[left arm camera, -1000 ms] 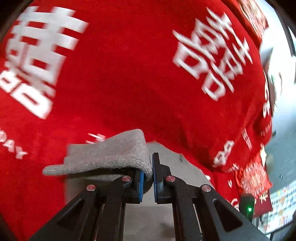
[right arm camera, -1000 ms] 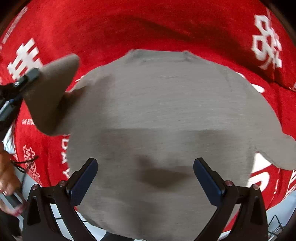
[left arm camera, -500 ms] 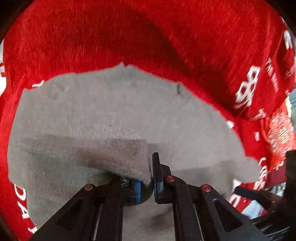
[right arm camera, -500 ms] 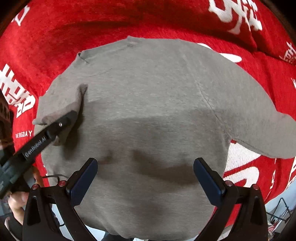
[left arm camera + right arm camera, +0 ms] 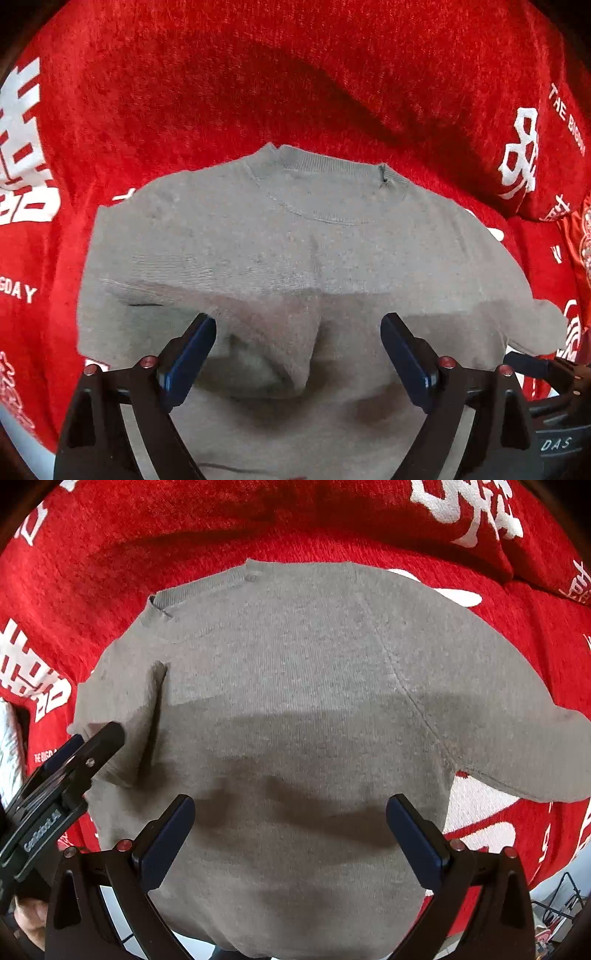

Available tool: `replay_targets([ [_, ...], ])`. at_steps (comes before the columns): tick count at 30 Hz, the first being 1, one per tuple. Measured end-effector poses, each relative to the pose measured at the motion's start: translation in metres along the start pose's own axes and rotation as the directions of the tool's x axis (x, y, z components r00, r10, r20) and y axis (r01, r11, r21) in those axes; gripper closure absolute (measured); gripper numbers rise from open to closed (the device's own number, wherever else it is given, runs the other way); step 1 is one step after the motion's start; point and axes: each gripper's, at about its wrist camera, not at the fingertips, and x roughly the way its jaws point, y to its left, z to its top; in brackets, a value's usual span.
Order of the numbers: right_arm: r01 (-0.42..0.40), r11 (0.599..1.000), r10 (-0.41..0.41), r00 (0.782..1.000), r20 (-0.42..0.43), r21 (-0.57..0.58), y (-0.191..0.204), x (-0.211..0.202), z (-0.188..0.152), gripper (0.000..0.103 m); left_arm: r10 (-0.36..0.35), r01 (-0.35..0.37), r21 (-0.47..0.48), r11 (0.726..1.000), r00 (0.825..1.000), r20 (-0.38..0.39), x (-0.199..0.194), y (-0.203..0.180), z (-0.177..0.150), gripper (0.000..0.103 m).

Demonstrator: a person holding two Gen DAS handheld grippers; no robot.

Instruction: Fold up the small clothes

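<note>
The left gripper (image 5: 298,354) has just let go: its jaws, clamped on a grey sleeve a second ago, are now opening and stand wide, with the dropped sleeve (image 5: 291,354) lying rumpled between them but touched by neither pad. The right gripper (image 5: 290,834) hangs over the lower body of the grey sweater (image 5: 295,701), jaws apart and holding nothing, as they were a second ago. The sweater lies flat, collar (image 5: 325,173) away from both grippers, on the red printed cloth (image 5: 258,74) that covers the surface. One sleeve is now folded in across the sweater's chest; the other sleeve (image 5: 517,753) is still spread out to the side of the body. By my reading, the first sleeve fold is done and the spread sleeve is next.
</note>
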Motion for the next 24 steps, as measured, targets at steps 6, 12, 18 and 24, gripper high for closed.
replay_targets([
  [6,-0.026,1.000,0.026,0.999,0.028,-0.015,0.005,-0.003,0.008,0.000,0.047,-0.047,-0.003,0.999,0.998,0.051,-0.022,0.011,0.002,0.012],
  [12,-0.090,0.996,0.092,0.993,0.068,-0.023,0.016,-0.006,0.015,0.000,0.081,-0.079,-0.051,0.996,0.995,0.054,-0.034,0.037,0.002,0.000],
  [18,-0.088,0.993,0.098,0.984,0.148,-0.077,0.033,-0.013,0.015,0.000,0.108,-0.105,-0.090,0.990,0.994,0.030,-0.034,0.059,-0.004,0.000],
  [24,-0.013,0.988,0.029,0.994,0.104,-0.152,0.054,-0.005,0.011,0.000,0.131,-0.132,-0.126,0.983,0.991,-0.016,-0.030,0.085,-0.017,0.000],
])
